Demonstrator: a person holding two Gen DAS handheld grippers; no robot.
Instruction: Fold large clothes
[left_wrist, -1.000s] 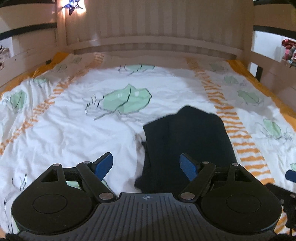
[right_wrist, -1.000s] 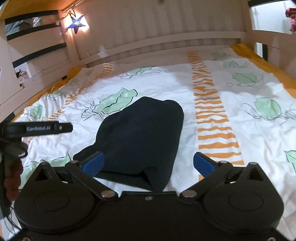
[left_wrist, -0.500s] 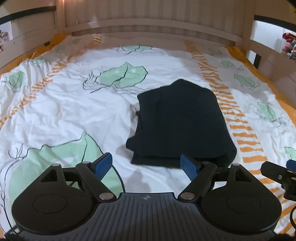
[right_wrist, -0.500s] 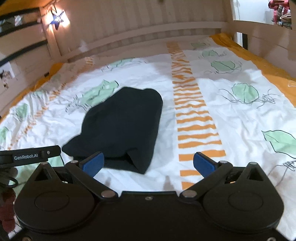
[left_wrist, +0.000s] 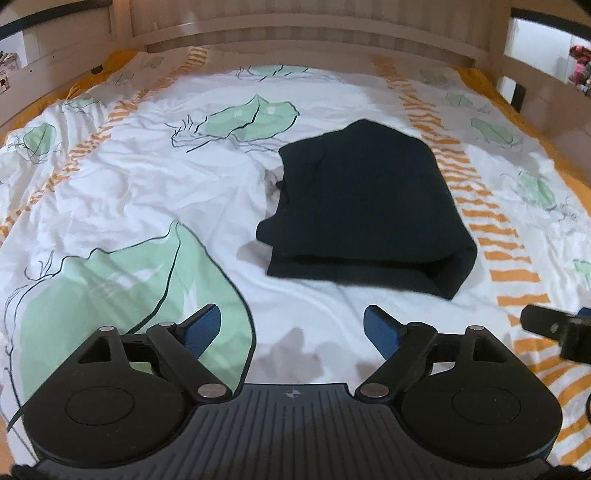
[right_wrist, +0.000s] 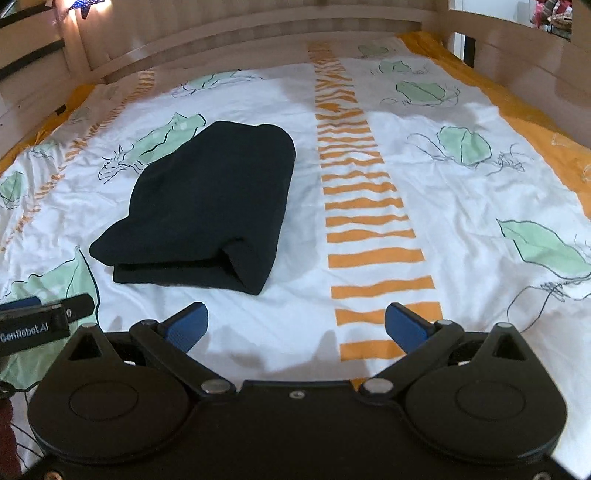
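Note:
A dark navy garment (left_wrist: 369, 210) lies folded into a compact rectangle on the bed; it also shows in the right wrist view (right_wrist: 210, 206). My left gripper (left_wrist: 291, 328) is open and empty, held in front of the garment's near edge, apart from it. My right gripper (right_wrist: 295, 326) is open and empty, near the garment's near right corner, apart from it. Part of the right gripper shows at the right edge of the left wrist view (left_wrist: 554, 326). Part of the left gripper shows at the left edge of the right wrist view (right_wrist: 37, 317).
The bed has a white duvet (left_wrist: 147, 192) printed with green leaves and orange stripes (right_wrist: 365, 221). A wooden headboard (left_wrist: 303, 33) stands at the far end. Wooden side rails (right_wrist: 517, 55) run along both sides. A star lamp (right_wrist: 85, 5) glows at the far left.
Both grippers have drawn back toward me and away from the folded garment. The garment lies still on the bed.

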